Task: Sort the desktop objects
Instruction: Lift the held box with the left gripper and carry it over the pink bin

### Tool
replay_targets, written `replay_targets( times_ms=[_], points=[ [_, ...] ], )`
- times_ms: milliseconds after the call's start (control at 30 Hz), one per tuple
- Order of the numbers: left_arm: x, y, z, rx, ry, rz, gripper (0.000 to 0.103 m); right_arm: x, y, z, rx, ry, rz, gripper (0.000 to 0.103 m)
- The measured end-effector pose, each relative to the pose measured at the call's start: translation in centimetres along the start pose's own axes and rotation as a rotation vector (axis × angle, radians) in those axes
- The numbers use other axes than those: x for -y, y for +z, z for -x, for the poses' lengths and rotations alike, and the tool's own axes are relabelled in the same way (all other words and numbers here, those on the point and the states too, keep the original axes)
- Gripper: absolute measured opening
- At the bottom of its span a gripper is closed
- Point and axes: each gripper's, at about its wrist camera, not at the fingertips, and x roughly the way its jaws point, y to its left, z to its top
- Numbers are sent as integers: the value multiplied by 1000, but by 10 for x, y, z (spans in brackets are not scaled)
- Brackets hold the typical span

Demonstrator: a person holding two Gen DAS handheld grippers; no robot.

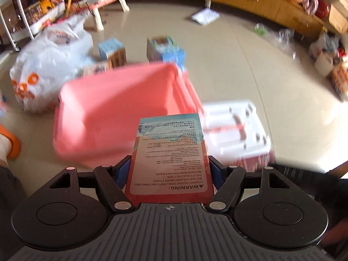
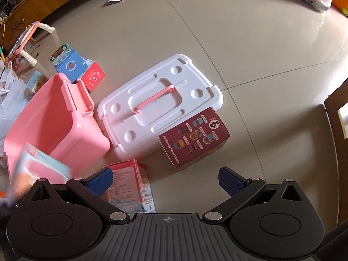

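My left gripper (image 1: pixel 169 169) is shut on a red and light-blue toy box (image 1: pixel 170 152) with a warning label and holds it above the near rim of the open pink storage bin (image 1: pixel 104 113). The held box shows blurred at the left of the right wrist view (image 2: pixel 41 169). My right gripper (image 2: pixel 167 180) is open and empty above the floor. A red and white box (image 2: pixel 130 184) lies under its left finger. A dark red box (image 2: pixel 193 139) lies ahead of it. The pink bin (image 2: pixel 54 128) stands to its left.
The bin's white lid (image 2: pixel 161 104) with a pink handle lies on the tiled floor beside the bin. Blue and red boxes (image 2: pixel 74 65) stand behind the bin. A white plastic bag (image 1: pixel 47 65) sits left. A wooden chair leg (image 2: pixel 335 130) is at right.
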Motion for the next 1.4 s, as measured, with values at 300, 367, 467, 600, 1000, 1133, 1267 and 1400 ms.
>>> replay_targets(
  times_ms=[300, 367, 467, 600, 1000, 1133, 1267, 1400],
  points=[
    [-37, 69, -35, 44, 87, 39, 73, 6, 1, -8, -23, 13, -22, 103],
    [-48, 77, -51, 44, 110, 29, 73, 8, 2, -11, -26, 11, -25, 103],
    [-64, 84, -79, 21, 142, 23, 73, 8, 4, -15, -31, 6, -21, 103],
    [-86, 86, -111, -5, 162, 56, 73, 5, 6, -22, -45, 5, -17, 103],
    [-116, 69, -172, -93, 182, 67, 73, -8, 0, -48, -97, -27, 46, 103],
    [-119, 66, -184, -100, 186, 58, 73, -10, -3, -55, -116, -31, 56, 103],
    [-112, 65, -193, -103, 234, -10, 73, -12, -3, -58, -121, -30, 68, 103],
    [-109, 65, -197, -111, 236, -29, 73, -13, -2, -59, -125, -26, 73, 103]
  ],
)
